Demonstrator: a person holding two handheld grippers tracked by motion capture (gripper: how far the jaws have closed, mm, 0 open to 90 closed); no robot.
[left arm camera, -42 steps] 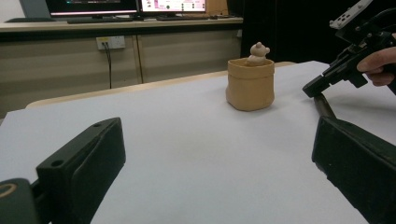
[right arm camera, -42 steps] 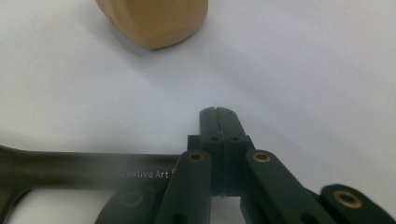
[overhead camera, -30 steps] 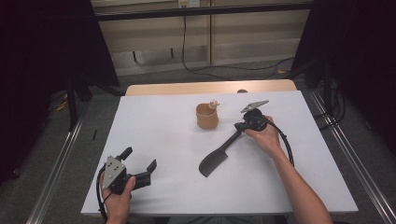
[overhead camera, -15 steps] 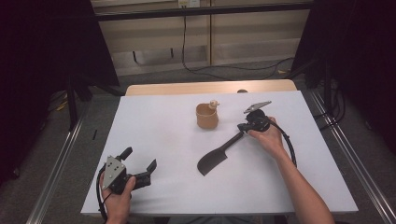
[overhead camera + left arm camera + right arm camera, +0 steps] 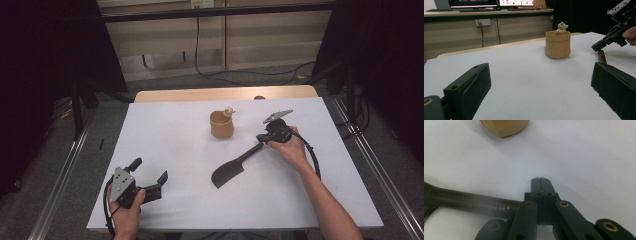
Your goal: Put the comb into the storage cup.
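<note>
The right gripper (image 5: pixel 261 138) has its 2 jaws pressed together on nothing, its tip just beside the handle end of the black spatula (image 5: pixel 235 167), which lies flat on the white table (image 5: pixel 170 130). The left gripper (image 5: pixel 150 176) rests near the front edge, jaws wide apart and empty. A tan cup (image 5: pixel 221 125) with a small bear figure (image 5: pixel 229 111) stands near the far edge. Beyond lie a wooden strip, grey floor, cables, beige cabinets and dark curtains.
</note>
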